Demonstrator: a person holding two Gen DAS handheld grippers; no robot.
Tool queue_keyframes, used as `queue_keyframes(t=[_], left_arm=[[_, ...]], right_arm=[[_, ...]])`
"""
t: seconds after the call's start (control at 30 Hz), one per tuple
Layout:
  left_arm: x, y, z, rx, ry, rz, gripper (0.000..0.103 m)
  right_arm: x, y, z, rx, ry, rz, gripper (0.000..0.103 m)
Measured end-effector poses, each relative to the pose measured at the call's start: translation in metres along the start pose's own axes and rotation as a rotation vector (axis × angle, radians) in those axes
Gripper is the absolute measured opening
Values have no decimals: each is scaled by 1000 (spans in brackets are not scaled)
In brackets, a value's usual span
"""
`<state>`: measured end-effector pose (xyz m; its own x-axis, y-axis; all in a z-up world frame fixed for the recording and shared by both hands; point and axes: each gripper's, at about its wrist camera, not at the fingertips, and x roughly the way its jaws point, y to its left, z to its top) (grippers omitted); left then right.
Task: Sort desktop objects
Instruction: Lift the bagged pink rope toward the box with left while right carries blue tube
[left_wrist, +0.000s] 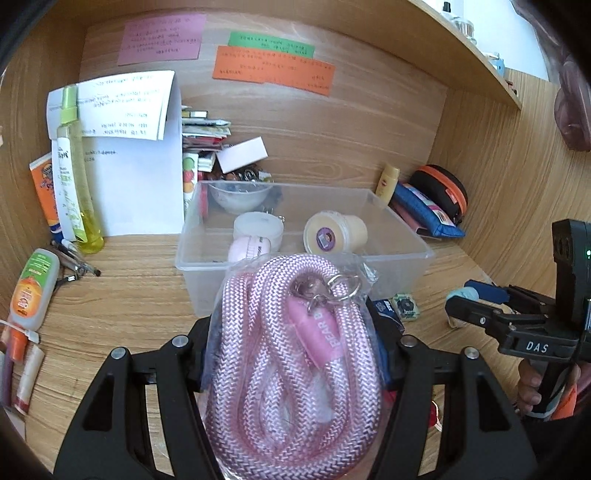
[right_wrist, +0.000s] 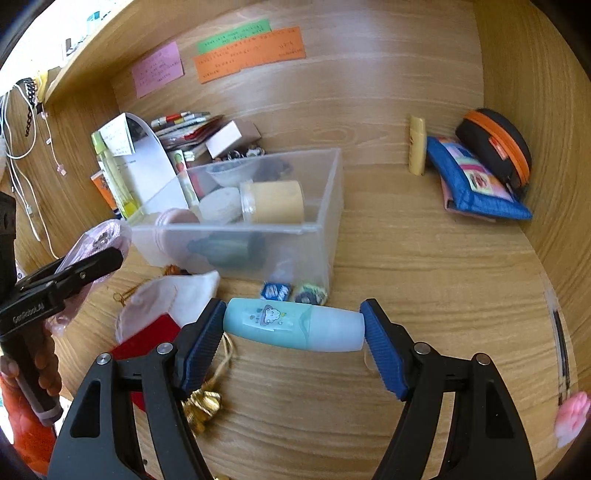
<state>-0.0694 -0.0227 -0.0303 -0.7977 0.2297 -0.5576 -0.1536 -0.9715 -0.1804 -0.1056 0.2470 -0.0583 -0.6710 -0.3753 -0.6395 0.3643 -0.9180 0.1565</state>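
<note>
The left gripper (left_wrist: 295, 354) clamps a bagged pink rope (left_wrist: 291, 369) — its pink tag reads "BEAR B" (the rest is hidden) — just in front of the clear bin (left_wrist: 399, 236). The right gripper (right_wrist: 293, 328), marked "DAS", grips a teal bottle (right_wrist: 291, 326) end to end; its long axis lies crosswise, frosted cap to the right, above the desk (right_wrist: 424, 280) near the bin.

Both wrist views look low and forward toward the clear bin (left_wrist: 303, 236) (right_wrist: 258, 221), close above the table (right_wrist: 424, 266) (left camera nearer, right further right).
</note>
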Motion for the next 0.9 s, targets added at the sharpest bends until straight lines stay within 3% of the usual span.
queue_keyframes(t=[0.33, 0.9], left_arm=[[-4, 7, 15, -18, -48, 4, 63], [12, 32, 52, -53, -53, 4, 63]], right_arm=[[2, 10, 30, -13, -58, 20, 71], [23, 25, 77, -69, -93, 64, 71]])
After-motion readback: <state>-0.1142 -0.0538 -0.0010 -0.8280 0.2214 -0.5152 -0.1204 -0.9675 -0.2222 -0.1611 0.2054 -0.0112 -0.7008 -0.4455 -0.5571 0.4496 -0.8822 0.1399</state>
